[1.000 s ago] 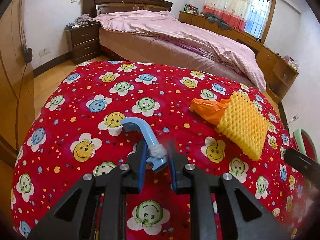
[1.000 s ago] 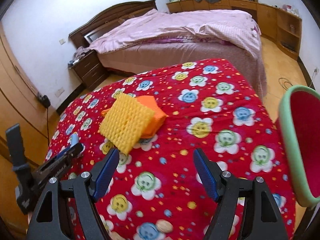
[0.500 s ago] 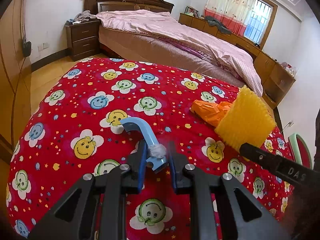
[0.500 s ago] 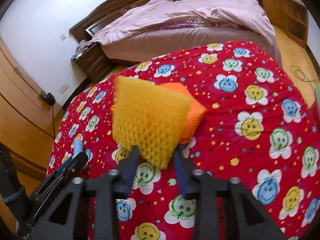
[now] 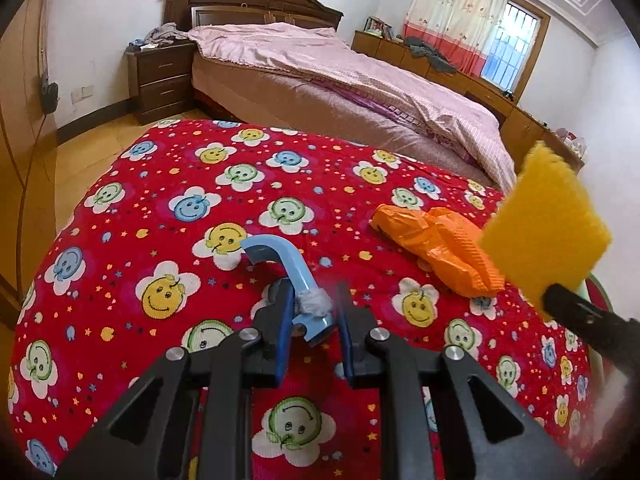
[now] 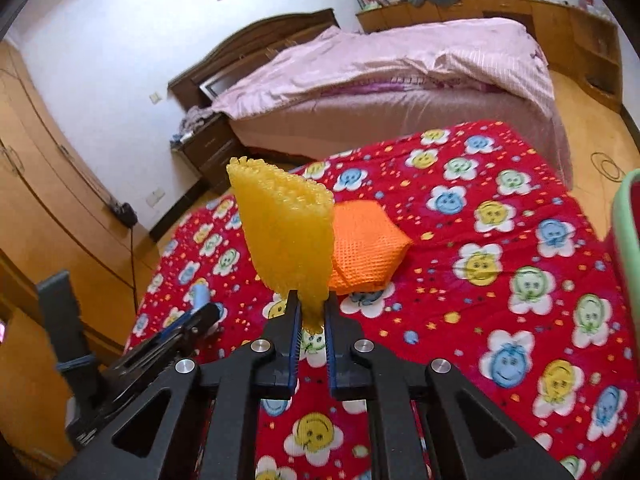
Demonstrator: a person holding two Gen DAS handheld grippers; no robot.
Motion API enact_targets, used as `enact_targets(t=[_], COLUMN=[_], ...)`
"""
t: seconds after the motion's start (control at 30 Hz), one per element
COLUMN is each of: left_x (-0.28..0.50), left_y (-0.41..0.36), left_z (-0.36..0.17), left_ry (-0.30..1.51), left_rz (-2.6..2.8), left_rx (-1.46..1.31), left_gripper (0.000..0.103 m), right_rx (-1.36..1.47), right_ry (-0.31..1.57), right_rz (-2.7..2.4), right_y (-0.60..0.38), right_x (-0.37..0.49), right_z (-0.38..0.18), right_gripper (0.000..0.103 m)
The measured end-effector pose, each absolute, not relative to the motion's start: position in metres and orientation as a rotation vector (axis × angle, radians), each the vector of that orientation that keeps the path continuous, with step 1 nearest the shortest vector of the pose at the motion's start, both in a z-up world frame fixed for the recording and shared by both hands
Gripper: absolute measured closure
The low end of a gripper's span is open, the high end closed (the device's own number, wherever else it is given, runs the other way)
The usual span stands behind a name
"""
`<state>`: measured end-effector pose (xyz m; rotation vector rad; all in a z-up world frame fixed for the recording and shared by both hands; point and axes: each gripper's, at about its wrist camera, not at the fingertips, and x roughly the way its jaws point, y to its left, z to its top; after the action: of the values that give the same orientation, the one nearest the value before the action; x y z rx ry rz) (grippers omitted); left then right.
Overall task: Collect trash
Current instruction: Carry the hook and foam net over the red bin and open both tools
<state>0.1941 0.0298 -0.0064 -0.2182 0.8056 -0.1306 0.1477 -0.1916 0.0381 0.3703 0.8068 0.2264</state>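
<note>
My right gripper point(image 6: 310, 306) is shut on the lower edge of a yellow foam net sleeve point(image 6: 288, 236), which stands upright above the red smiley-flower cloth point(image 6: 500, 264). From the left wrist view the same yellow sleeve point(image 5: 548, 228) hangs in the air at the right. An orange mesh wrapper point(image 6: 364, 252) lies on the cloth just behind it, also seen as the orange wrapper point(image 5: 444, 252). My left gripper point(image 5: 314, 312) is shut on a bent light-blue plastic piece point(image 5: 288, 268) with a white wad on it, held low over the cloth.
A green-rimmed red bin point(image 6: 626, 248) stands at the cloth's right edge. Beyond the cloth is a bed with a pink cover point(image 5: 352, 80), a dark nightstand point(image 5: 160, 76) and wooden wardrobe doors point(image 6: 48, 208) on the left.
My right gripper went from open over the cloth to shut on the yellow sleeve and raised it off the orange wrapper. The left gripper kept still with the blue piece.
</note>
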Motion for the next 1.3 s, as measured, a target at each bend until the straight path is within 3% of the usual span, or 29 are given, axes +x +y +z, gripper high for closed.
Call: enact_targets(t=[0.53, 1.3], left_x=[0.181, 0.134], left_y=[0.015, -0.097], left_z=[0.012, 0.067], left_ry=[0.73, 0.721], left_rz=[-0.28, -0.532], left_rx=[-0.267, -0.11], left_gripper=[0.083, 0.083], right_rx=[0.367, 0.591], right_ry=[0.699, 0.64], right_rz=[0.014, -0.266], right_y=[-0.276, -0.412], right_x=[0.083, 0.0], right_z=[0.065, 0.047], right_gripper=[0.093, 0.093])
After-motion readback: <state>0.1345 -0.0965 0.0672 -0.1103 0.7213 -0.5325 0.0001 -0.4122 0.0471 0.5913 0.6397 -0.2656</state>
